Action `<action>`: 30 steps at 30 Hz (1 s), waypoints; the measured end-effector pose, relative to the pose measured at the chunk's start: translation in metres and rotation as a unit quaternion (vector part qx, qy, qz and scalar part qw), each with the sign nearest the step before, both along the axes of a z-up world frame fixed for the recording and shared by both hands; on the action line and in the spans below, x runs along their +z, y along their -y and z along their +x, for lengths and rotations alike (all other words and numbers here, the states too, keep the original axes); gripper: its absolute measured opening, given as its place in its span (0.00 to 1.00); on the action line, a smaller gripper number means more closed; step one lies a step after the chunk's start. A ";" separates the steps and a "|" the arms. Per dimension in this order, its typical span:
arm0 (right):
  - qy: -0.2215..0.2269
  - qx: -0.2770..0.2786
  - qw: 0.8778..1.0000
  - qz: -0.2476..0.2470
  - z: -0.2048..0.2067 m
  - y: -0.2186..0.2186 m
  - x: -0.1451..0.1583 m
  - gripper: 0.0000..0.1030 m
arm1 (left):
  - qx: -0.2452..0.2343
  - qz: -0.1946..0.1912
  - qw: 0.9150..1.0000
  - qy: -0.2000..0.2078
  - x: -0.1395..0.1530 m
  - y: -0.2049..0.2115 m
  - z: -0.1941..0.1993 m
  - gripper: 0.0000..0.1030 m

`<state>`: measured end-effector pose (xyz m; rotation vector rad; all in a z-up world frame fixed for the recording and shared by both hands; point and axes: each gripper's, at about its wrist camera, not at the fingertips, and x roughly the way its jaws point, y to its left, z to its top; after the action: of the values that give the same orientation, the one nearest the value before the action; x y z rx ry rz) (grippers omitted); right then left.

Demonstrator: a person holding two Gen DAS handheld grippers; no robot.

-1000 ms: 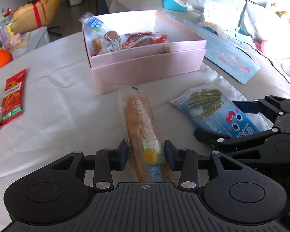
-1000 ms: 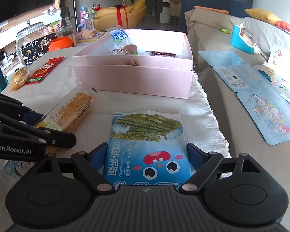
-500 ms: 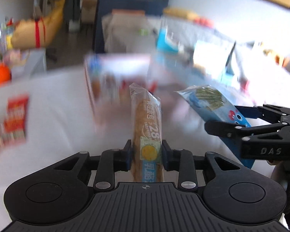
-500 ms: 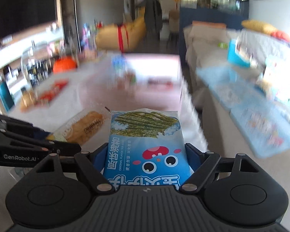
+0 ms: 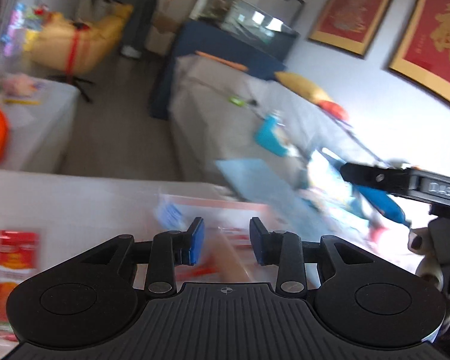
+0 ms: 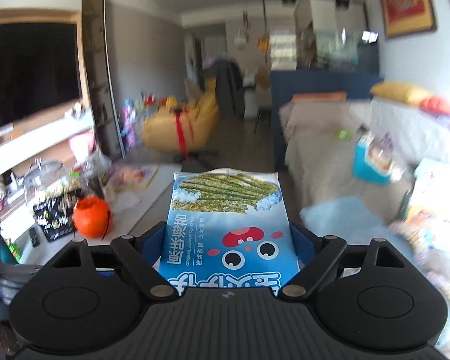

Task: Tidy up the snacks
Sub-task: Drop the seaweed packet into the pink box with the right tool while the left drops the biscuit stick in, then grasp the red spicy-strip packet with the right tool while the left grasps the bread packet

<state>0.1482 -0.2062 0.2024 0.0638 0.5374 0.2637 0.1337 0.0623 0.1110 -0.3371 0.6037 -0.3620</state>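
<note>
Jaws clamping blue seaweed snack packet (image 6: 229,228)

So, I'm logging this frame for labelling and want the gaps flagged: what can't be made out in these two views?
- Left wrist view: the pink box and its contents are smeared by motion blur; whether the bread stick landed inside is unreadable.
- Left wrist view: the red snack packet is blurred, print illegible.
- Right wrist view: the seaweed snack bag hides the right gripper pads and the table below.
- Left gripper: fingers apart, nothing between them.
</note>
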 end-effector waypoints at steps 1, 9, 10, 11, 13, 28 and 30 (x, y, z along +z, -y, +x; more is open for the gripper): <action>-0.017 0.010 1.000 -0.002 0.011 -0.007 -0.008 0.84 | 0.014 0.004 1.000 -0.003 -0.004 -0.013 -0.004 0.36; -0.090 0.028 0.993 -0.067 0.038 -0.060 -0.074 0.84 | 0.206 0.092 0.973 -0.049 -0.045 -0.139 -0.049 0.36; -0.093 0.037 0.993 -0.070 0.035 -0.066 -0.076 0.84 | 0.225 0.090 0.969 -0.057 -0.051 -0.150 -0.053 0.36; -0.095 0.046 0.992 -0.072 0.031 -0.075 -0.078 0.84 | 0.240 0.081 0.965 -0.068 -0.059 -0.161 -0.057 0.36; -0.099 0.065 0.990 -0.072 0.025 -0.096 -0.080 0.84 | 0.252 0.059 0.962 -0.086 -0.069 -0.172 -0.060 0.36; -0.205 0.172 0.962 -0.059 0.039 -0.319 -0.156 0.84 | 0.270 0.011 0.958 -0.092 -0.078 -0.204 -0.088 0.36; -0.214 0.183 0.957 -0.069 0.039 -0.332 -0.165 0.82 | 0.271 -0.022 0.956 -0.106 -0.084 -0.212 -0.090 0.36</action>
<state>0.1874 0.1262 0.0372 -0.1200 0.9999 0.5792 0.0437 0.2738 0.0275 -0.5709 0.6855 0.1932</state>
